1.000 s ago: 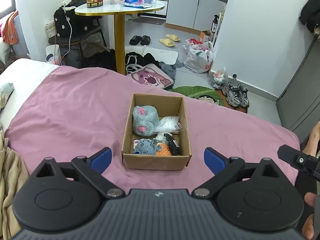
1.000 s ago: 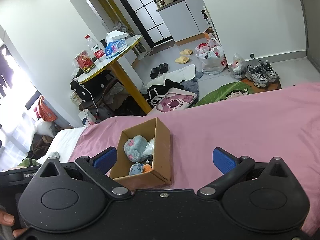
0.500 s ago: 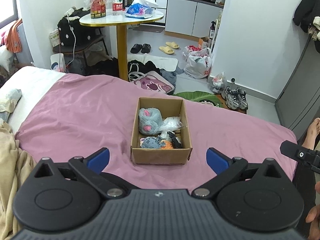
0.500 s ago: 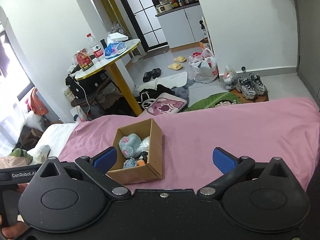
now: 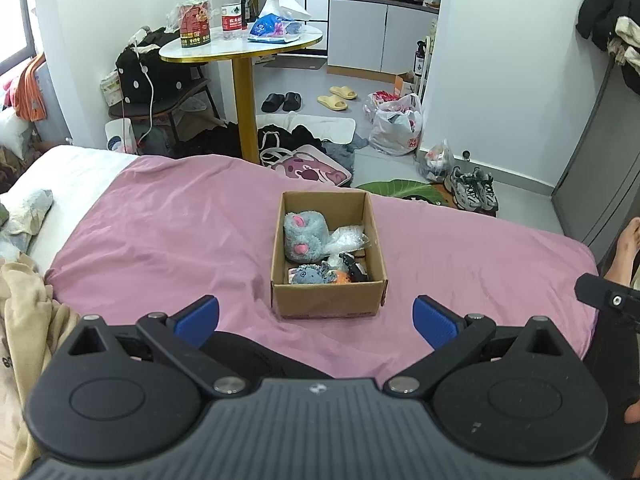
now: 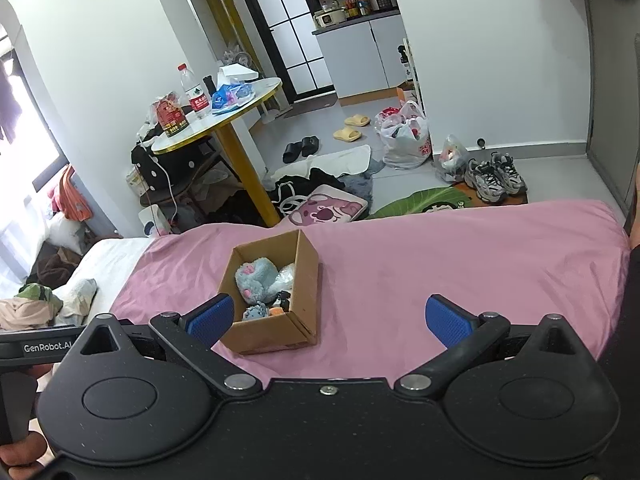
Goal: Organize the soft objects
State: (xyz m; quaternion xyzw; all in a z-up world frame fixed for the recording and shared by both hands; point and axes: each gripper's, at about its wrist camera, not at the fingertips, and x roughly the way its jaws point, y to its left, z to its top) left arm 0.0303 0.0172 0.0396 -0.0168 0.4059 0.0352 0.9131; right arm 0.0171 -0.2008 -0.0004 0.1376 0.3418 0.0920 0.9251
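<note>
Resting ahead of both wide, empty claws, cardboard box [image 5: 328, 300] holding plush toys [image 5: 304, 236], perhaps four.

Black left gripper [image 5: 316, 320], blue finger pads [image 5: 198, 316], silver screws, GenRobot lettering

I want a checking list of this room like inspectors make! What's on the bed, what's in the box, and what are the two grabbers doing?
Surface: pink blanket over the bed, wrinkled.
Job's things: box stands open on the blanket; inside are a grey plush, a clear bag, a small blue plush and something orange.
Clutter: beige cloth at the bed's left edge; bottle and can on the table.
Grippers: left gripper open, empty, short of the box; right gripper open, empty.
Cables: white cable hangs by the chair.
Surroundings: slippers, sneakers, bags and clothes on the floor.
</note>
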